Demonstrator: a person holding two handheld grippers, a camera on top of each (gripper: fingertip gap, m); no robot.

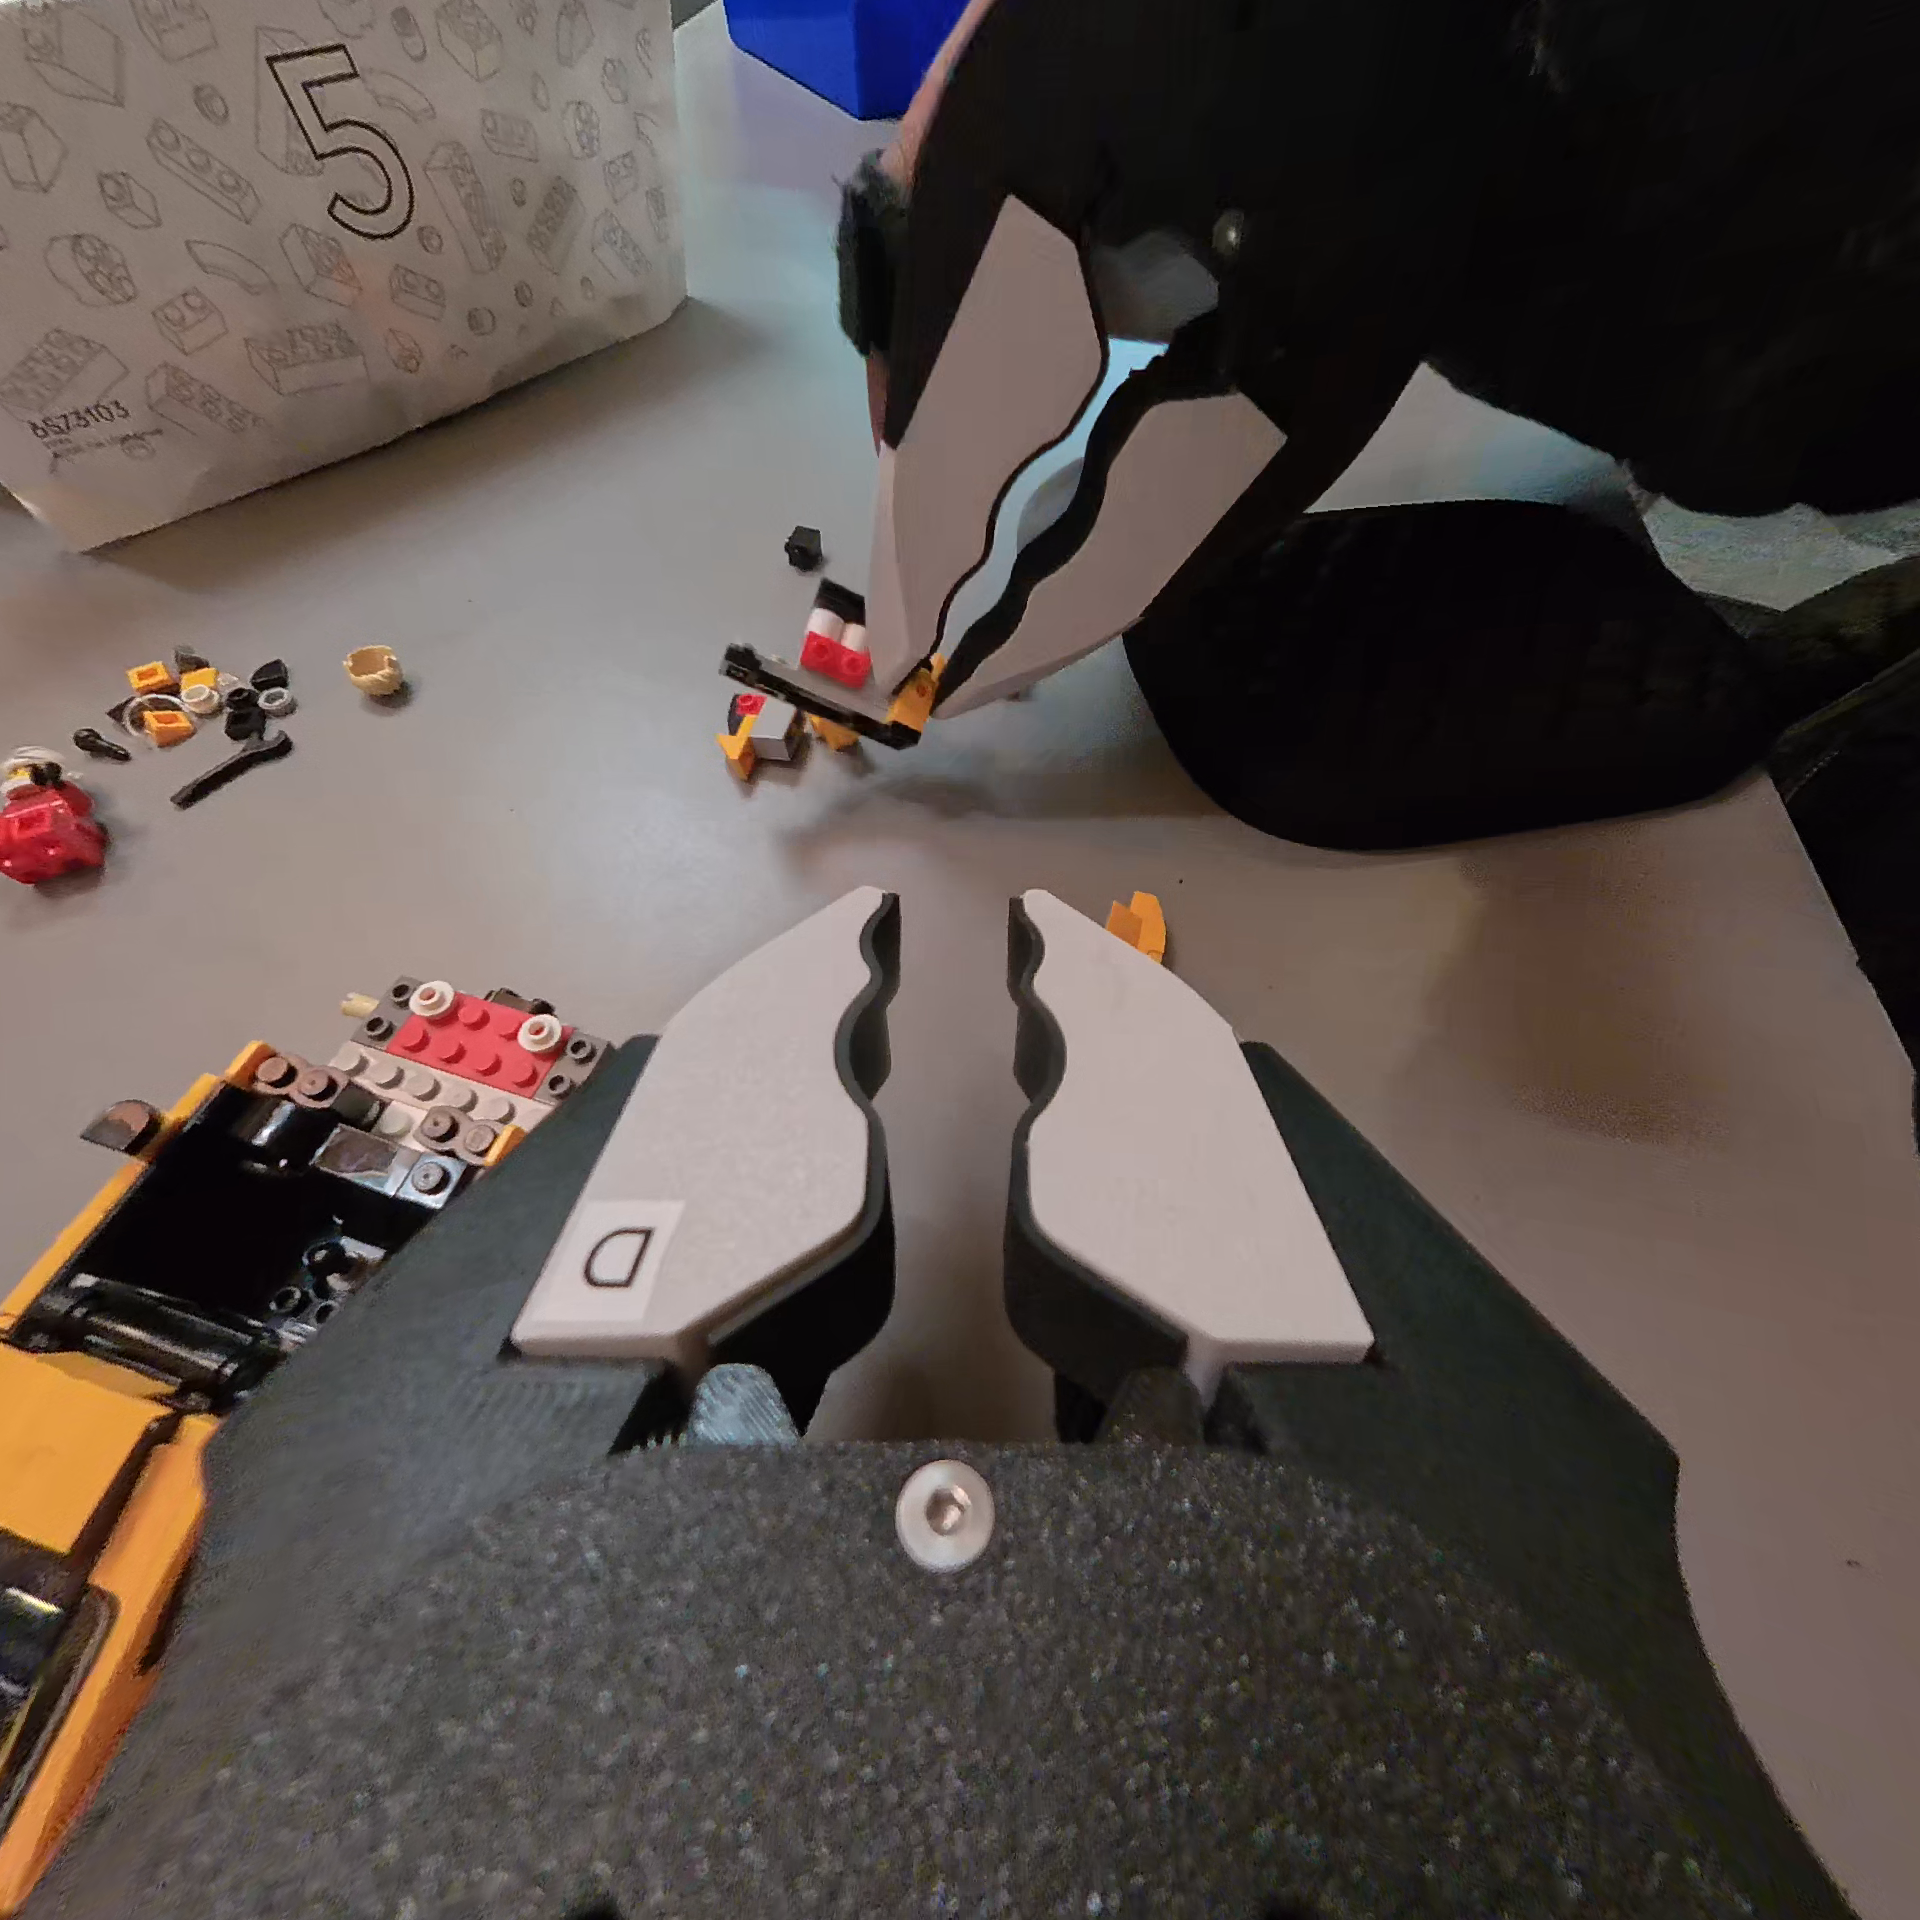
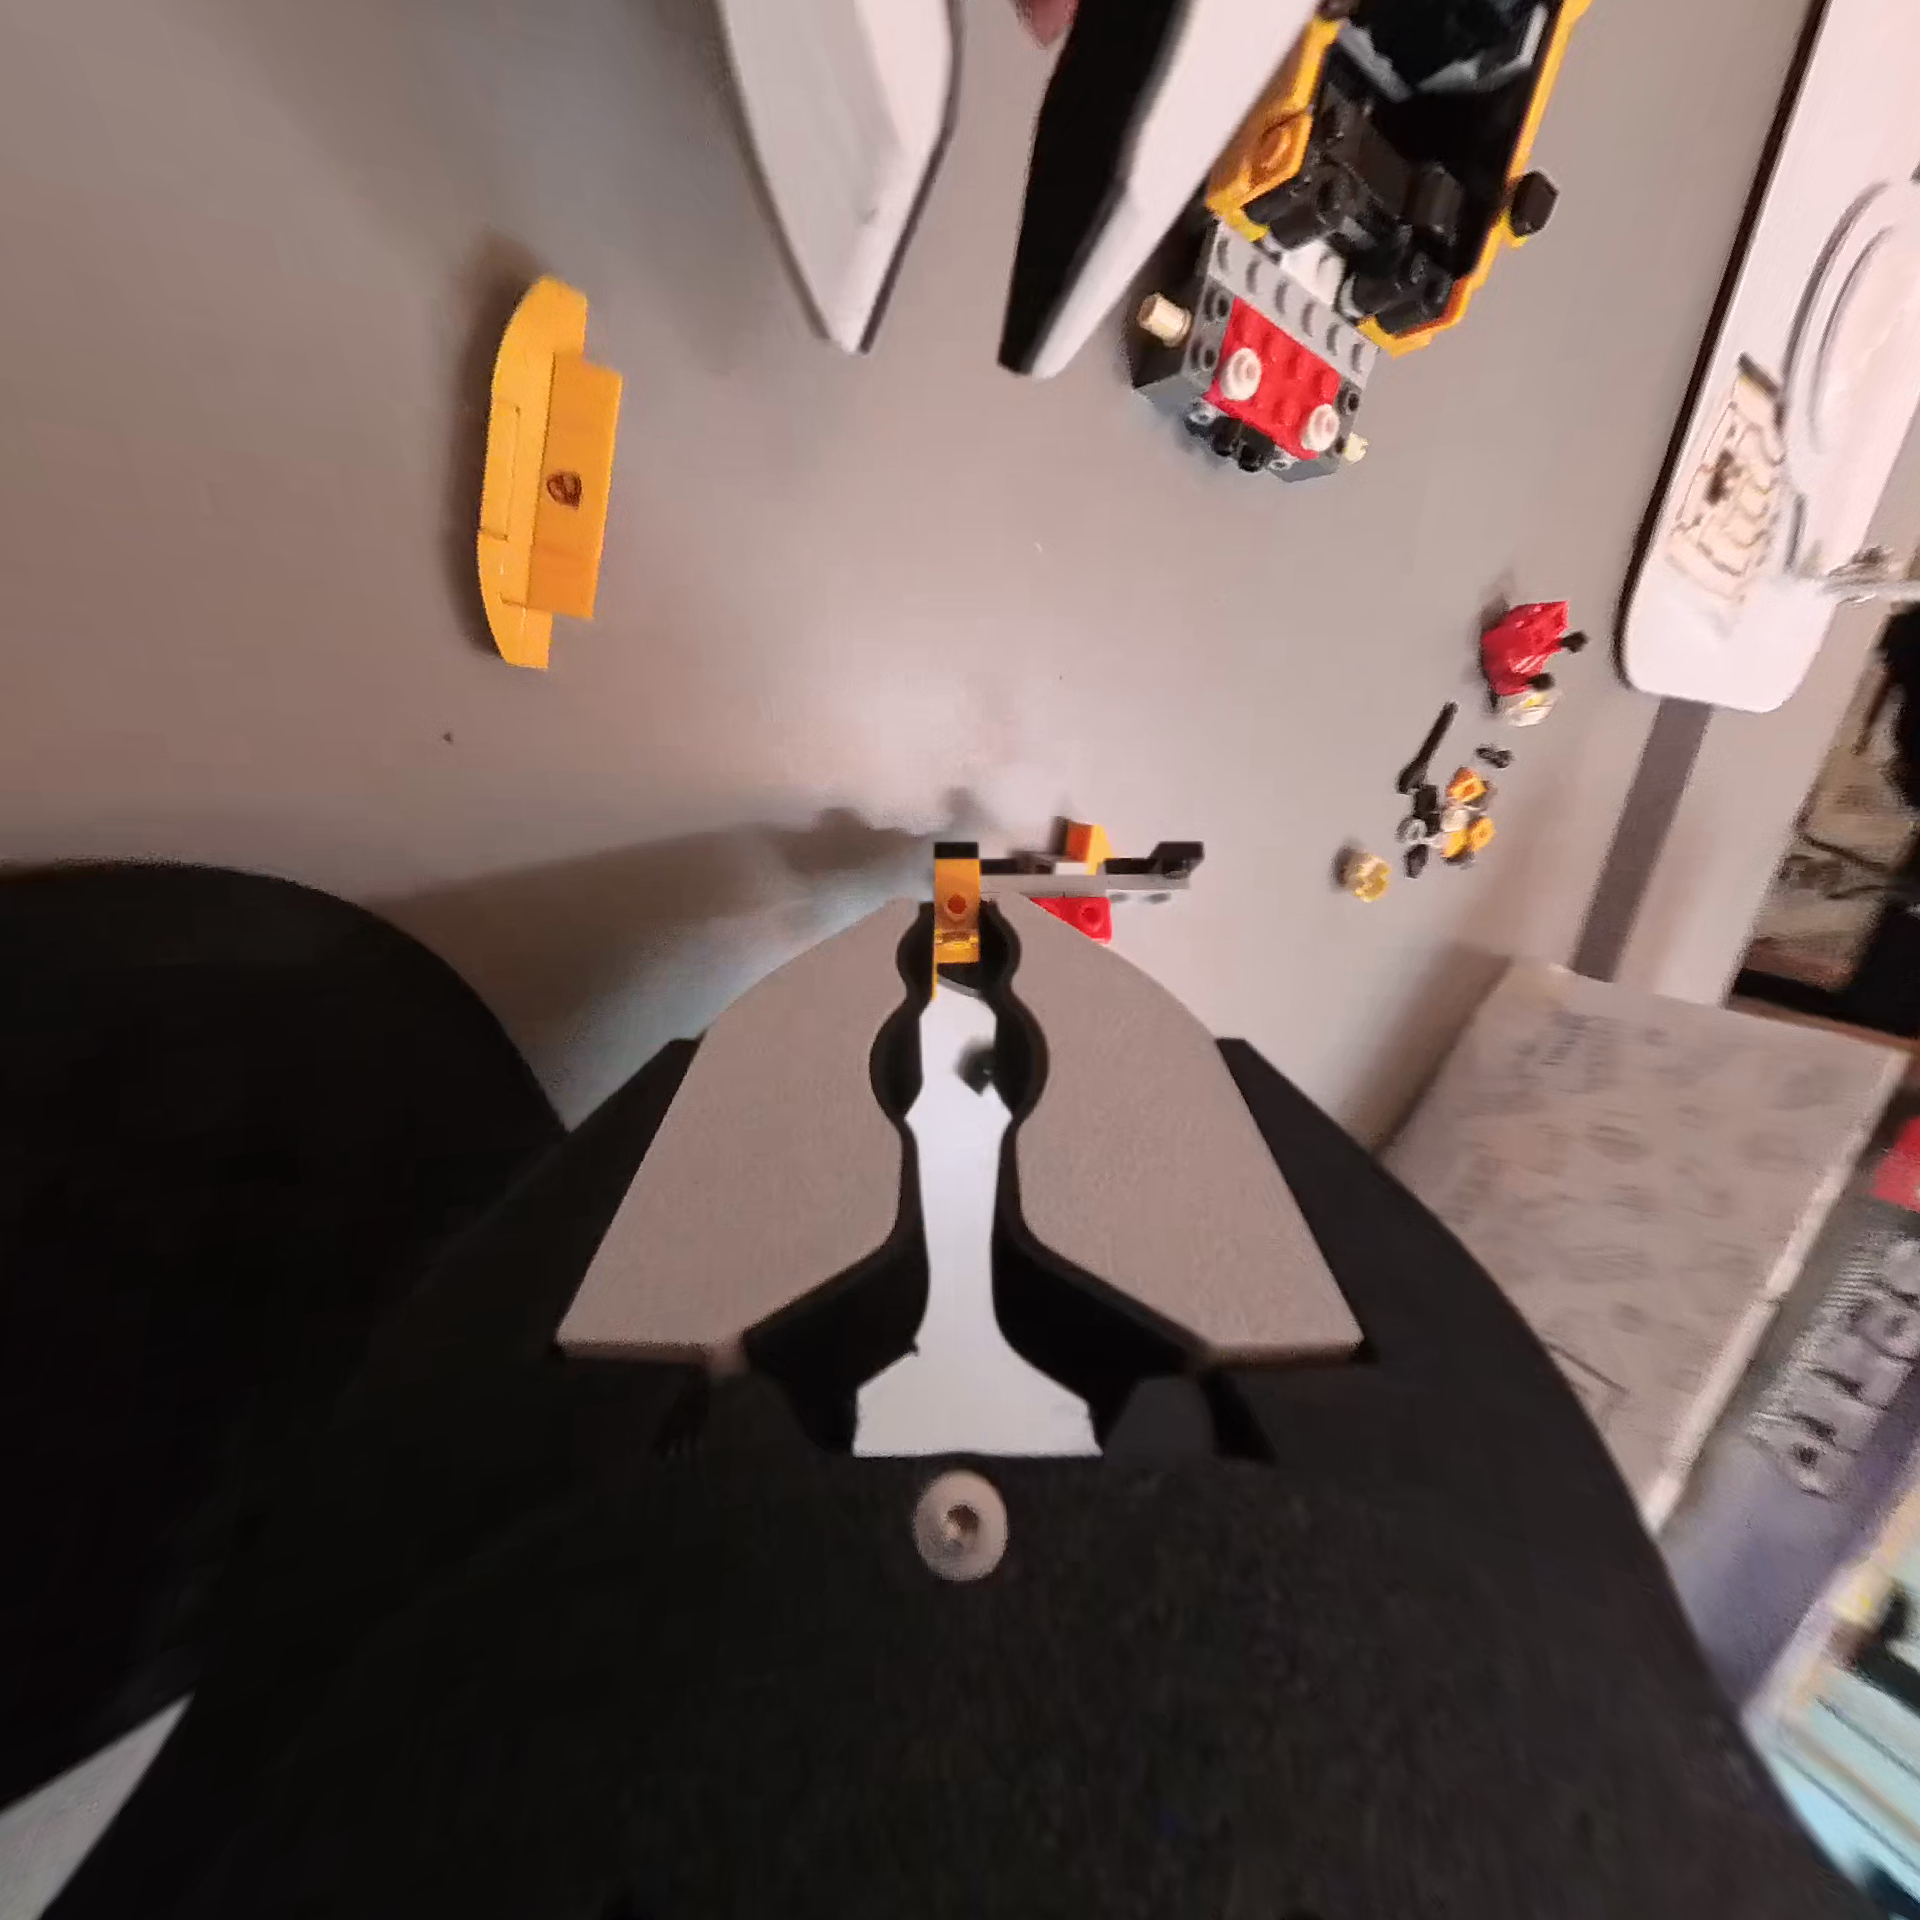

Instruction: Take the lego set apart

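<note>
The partly stripped orange and black lego car (image 1: 312, 1143) lies left of my left gripper (image 1: 954, 914), which is open and empty just above the grey table. The car also shows in the right wrist view (image 2: 1351, 260). My right gripper (image 2: 958, 912) is shut on a small orange brick (image 2: 956, 935) at the end of a black plate sub-assembly (image 2: 1101, 881) with red bricks. In the left wrist view the right gripper (image 1: 920, 698) pinches that sub-assembly (image 1: 821, 675) low over the table. I cannot tell whether it touches the table.
An orange curved panel (image 2: 545, 468) lies beside my left gripper. A pile of small loose parts (image 1: 208, 707), a tan hair piece (image 1: 374, 670) and a red minifigure part (image 1: 47, 831) lie far left. A white printed paper bag (image 1: 312, 239) stands behind. A big black rounded object (image 1: 1455, 675) sits right. The gap from one gripper's tips to the other's is roughly 8 centimetres.
</note>
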